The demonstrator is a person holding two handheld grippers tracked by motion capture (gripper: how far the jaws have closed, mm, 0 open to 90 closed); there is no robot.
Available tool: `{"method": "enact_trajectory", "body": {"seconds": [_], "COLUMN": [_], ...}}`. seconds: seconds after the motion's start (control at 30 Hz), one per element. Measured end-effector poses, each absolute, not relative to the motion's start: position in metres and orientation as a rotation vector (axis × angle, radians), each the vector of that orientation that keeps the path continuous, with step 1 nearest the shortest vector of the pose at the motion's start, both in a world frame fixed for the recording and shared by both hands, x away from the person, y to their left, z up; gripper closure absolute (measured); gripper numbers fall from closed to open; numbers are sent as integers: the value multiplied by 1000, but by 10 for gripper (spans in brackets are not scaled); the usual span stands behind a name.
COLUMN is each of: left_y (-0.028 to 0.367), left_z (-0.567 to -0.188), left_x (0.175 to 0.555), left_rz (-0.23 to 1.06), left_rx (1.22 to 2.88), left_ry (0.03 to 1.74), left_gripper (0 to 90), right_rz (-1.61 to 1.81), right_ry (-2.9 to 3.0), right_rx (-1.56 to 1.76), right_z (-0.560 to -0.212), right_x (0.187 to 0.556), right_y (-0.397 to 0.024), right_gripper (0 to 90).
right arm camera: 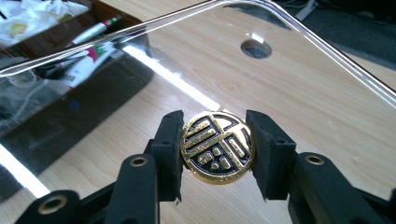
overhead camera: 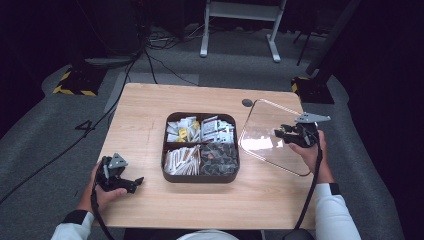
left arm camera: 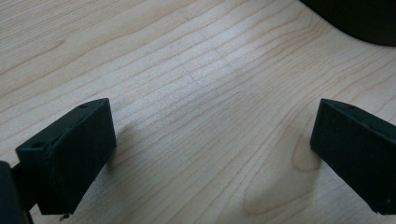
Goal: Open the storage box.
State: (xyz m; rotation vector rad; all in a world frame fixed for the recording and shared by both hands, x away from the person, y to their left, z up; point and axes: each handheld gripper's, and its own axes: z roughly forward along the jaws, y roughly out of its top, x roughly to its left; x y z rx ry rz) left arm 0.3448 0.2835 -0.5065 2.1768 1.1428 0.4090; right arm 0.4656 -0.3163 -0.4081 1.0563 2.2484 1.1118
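A dark brown box (overhead camera: 200, 176) with several compartments of sachets and packets sits mid-table. To its right a clear square lid (overhead camera: 265, 137) hangs tilted above the wood, carried by my right gripper (overhead camera: 281, 133). In the right gripper view the jaws press on both sides of the lid's round gold-and-black knob (right arm camera: 217, 146), and the clear lid (right arm camera: 299, 79) spreads beyond it, with the box's packets (right arm camera: 88, 42) seen at upper left. My left gripper (overhead camera: 134, 183) rests on the table at front left of the box; its jaws stand wide over bare wood, the left gripper (left arm camera: 212, 154) holding nothing.
A small round hole (overhead camera: 247, 102) pierces the tabletop (overhead camera: 145, 107) behind the lid. The box's dark corner (left arm camera: 359, 21) shows at the top right of the left gripper view. Cables and frame legs (overhead camera: 240, 30) lie on the floor beyond the far edge.
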Motion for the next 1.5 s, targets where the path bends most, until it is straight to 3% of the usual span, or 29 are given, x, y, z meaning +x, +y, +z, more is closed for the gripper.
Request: {"method": "enact_trajectory", "body": {"seconds": [0.5, 1.1, 1.5], "left_y": [284, 284, 284], "left_z": [-507, -507, -507], "left_x": [345, 345, 345], "left_rz": [409, 410, 407], "left_rx": [2177, 2178, 2178], "left_ry": [1142, 1140, 1139], "left_gripper": [4, 4, 3], "right_rz": [1006, 926, 1086], "right_ry": [2287, 2402, 2317], "right_rx": [1150, 1171, 1186], "right_z": [-446, -484, -468], "right_x": [475, 484, 480], "right_y": [-333, -323, -326], "right_gripper": [594, 586, 459]}}
